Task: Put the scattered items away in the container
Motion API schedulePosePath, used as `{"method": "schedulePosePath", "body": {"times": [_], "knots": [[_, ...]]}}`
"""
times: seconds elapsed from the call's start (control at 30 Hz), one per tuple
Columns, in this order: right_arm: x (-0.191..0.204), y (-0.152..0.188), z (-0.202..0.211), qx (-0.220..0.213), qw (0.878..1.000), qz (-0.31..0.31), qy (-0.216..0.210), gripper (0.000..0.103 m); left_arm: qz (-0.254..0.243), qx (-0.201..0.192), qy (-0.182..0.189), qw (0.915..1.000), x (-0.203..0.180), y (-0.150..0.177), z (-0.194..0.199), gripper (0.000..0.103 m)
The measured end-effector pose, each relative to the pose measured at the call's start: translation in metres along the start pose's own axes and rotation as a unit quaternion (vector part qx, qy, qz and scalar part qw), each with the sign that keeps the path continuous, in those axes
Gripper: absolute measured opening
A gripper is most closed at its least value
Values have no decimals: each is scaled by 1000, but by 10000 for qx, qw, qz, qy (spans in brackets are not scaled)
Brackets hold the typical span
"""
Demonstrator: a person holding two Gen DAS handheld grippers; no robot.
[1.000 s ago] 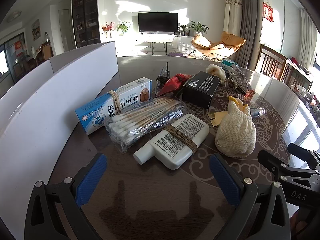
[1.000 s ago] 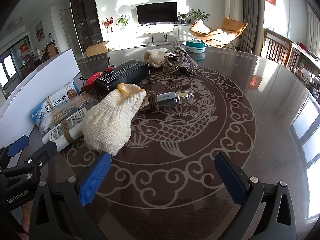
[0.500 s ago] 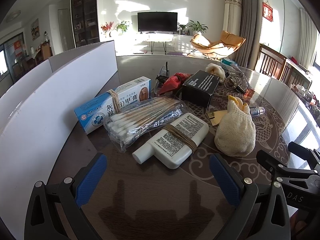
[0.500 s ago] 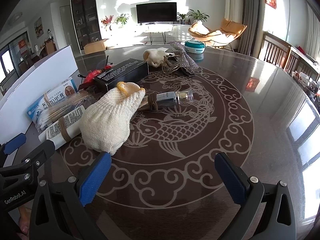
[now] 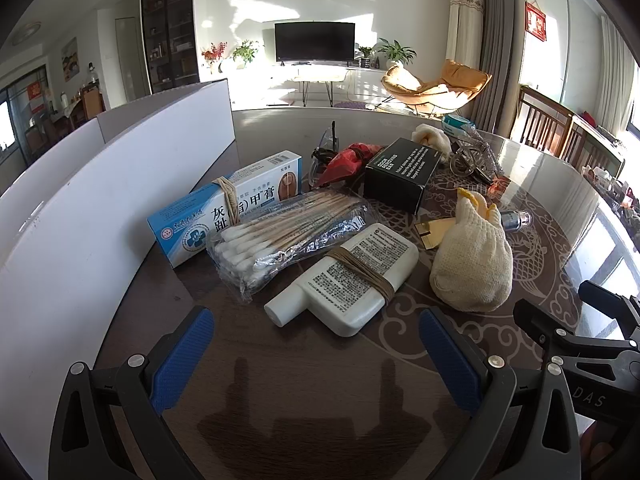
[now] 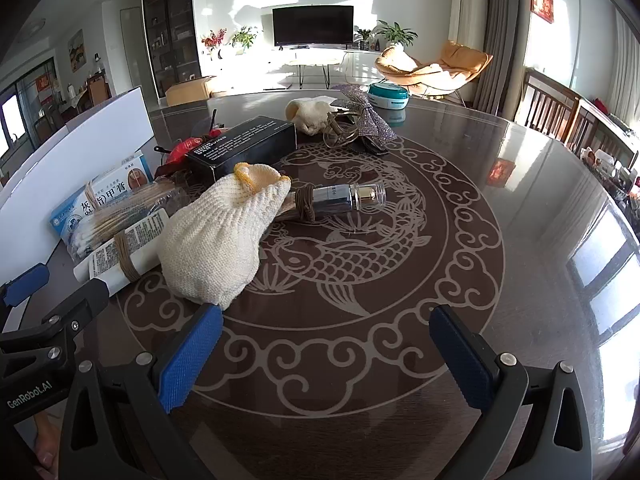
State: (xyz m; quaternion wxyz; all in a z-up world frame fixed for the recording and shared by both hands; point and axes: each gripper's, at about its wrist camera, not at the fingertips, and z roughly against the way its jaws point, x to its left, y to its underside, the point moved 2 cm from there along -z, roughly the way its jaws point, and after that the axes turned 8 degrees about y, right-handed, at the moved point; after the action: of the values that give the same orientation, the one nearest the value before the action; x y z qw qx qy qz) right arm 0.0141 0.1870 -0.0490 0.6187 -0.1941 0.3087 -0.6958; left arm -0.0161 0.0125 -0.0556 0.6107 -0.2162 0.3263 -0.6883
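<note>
I am hovering both my left gripper and right gripper with jaws wide and empty, nothing tidied yet: white bottle, knitted glove and the rest lying on the surface.

The left gripper hangs above the table, fingers spread wide and empty. Just ahead of the fingertips lies a white bottle bound with cord; beyond it, a cotton swab bag. Ahead of the right finger sits a knit glove.
</note>
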Motion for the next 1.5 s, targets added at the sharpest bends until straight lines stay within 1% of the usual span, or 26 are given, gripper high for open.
{"method": "schedulePosePath", "body": {"times": [0.83, 1.07, 1.13, 1.23, 1.27, 1.33, 1.4, 1.5], "knots": [[0, 2, 0, 1, 10000, 27, 30, 103, 94, 25, 80, 9999, 3, 0, -1, 103], [0, 2, 0, -8, 10000, 12, 31, 103, 333, 63, 85, 9994, 17, 3, 0, 103], [-3, 2, 3, -88, 9999, -45, -75, 103, 321, 112, 28, 9994, 20, 6, 1, 103], [-10, 1, 9, -259, 9979, -270, -536, 103, 298, 99, -13, 9995, 25, 10, 5, 103], [-10, -1, 7, -233, 9973, -329, -611, 103, 305, 84, -11, 9995, 26, 10, 6, 103], [-5, -9, -4, -30, 9971, -348, -679, 103, 307, 97, -3, 9995, 27, 11, 6, 103], [3, -20, -13, 105, 9951, -418, -891, 103, 234, 170, -28, 9996, 25, 11, 4, 103], [22, -37, -24, 245, 9926, -269, -1158, 103, 90, 188, -73, 9998, 19, 11, 3, 103]]}}
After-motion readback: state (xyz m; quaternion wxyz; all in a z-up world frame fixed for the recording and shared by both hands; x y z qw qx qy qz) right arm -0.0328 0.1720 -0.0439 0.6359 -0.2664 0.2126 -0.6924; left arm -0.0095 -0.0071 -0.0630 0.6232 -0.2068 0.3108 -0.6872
